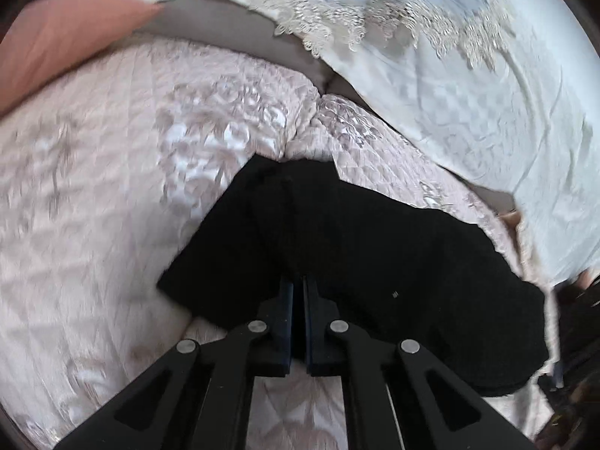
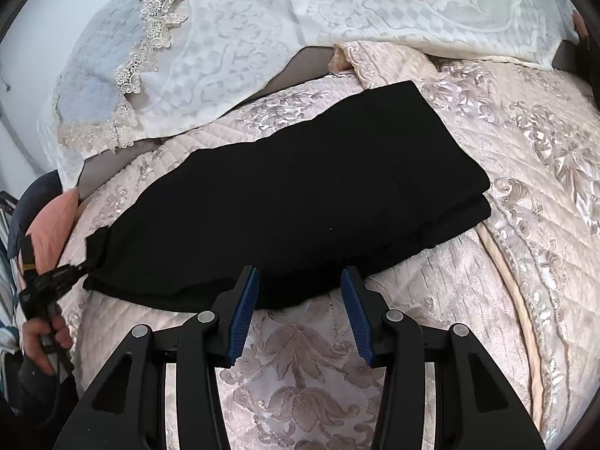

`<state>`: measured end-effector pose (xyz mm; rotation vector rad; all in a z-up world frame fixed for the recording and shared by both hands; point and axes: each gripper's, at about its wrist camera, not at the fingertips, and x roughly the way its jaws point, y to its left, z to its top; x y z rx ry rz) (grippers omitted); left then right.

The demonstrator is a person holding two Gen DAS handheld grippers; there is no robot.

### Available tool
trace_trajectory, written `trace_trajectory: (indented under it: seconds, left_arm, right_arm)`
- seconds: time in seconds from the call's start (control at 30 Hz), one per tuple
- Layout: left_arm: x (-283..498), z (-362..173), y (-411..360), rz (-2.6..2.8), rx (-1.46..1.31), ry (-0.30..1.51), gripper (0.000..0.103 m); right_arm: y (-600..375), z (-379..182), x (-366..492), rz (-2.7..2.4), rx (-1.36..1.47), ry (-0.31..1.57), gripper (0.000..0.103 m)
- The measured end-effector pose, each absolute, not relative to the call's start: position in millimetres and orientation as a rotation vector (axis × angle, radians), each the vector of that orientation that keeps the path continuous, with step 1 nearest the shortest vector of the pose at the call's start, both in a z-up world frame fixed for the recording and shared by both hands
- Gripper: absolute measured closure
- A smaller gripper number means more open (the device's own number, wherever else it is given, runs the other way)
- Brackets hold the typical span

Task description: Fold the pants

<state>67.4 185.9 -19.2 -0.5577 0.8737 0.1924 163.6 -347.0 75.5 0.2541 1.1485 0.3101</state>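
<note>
**Inspector:** Left wrist view: left gripper (image 1: 299, 288), jaws clamped on the hem end of the black folded fabric pants (image 1: 356, 232), presumably to carry that end over.

**Clerk:** And right?

**Inspector:** Right gripper (image 2: 300, 281) hovers at the near edge, jaws half open, empty. Pants lie across the quilted pink bedspread (image 2: 525, 187).

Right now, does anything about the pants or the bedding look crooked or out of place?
The black pants lie folded along their length, diagonally across the pink quilt, layers slightly offset at the right end. The white lace cover is rumpled, one corner turned back. Nothing looks damaged.
</note>
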Motion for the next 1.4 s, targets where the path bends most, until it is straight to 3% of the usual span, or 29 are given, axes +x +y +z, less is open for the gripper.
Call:
trace_trajectory:
  seconds: [0.07,0.13,0.2,0.3,0.47,0.6,0.67,0.93,0.97,1.13,1.23,1.4]
  left_arm:
    - [66.5,-23.8,188.1,0.183,-0.596,0.882,0.092]
    - [71.7,-27.7,190.9,0.179,-0.639,0.894,0.076]
    - [71.9,-28.7,200.6,0.161,-0.742,0.867,0.043]
    - [71.4,-23.9,209.9,0.135,-0.837,0.785,0.037]
    - [94.1,-36.5,215.7,0.199,-0.816,0.861,0.041]
    - [103.1,-36.3,211.7,0.214,-0.753,0.88,0.089]
    - [108.5,-27.8,210.3,0.195,-0.725,0.875,0.094]
    - [115.0,58.2,198.9,0.048,-0.601,0.678,0.092]
    - [113.9,54.3,202.4,0.073,-0.595,0.706,0.088]
    - [101.8,0.0,237.5,0.315,-0.576,0.919,0.086]
    - [79.8,-4.9,253.1,0.373,-0.598,0.894,0.082]
    - [67.1,9.4,227.3,0.26,-0.517,0.853,0.064]
  right_arm:
    - [-346.6,75.6,162.8,0.311,0.257,1.147,0.056]
    - [-346.3,74.1,162.7,0.312,0.261,1.152,0.056]
    - [-345.2,74.1,162.8,0.313,0.261,1.156,0.056]
    - [-343.5,77.5,161.3,0.319,0.249,1.148,0.056]
    - [-344.6,75.7,160.0,0.31,0.247,1.155,0.056]
    - [-345.3,77.0,158.6,0.308,0.255,1.148,0.056]
    - [-344.9,77.1,158.3,0.308,0.251,1.148,0.056]
    - [-341.8,82.0,161.8,0.308,0.255,1.136,0.056]
    - [-341.8,82.2,162.4,0.308,0.255,1.134,0.056]
    - [-340.8,78.4,163.0,0.311,0.266,1.14,0.056]
    - [-339.6,77.0,162.2,0.314,0.257,1.145,0.056]
    - [-340.4,75.1,163.9,0.304,0.259,1.147,0.056]
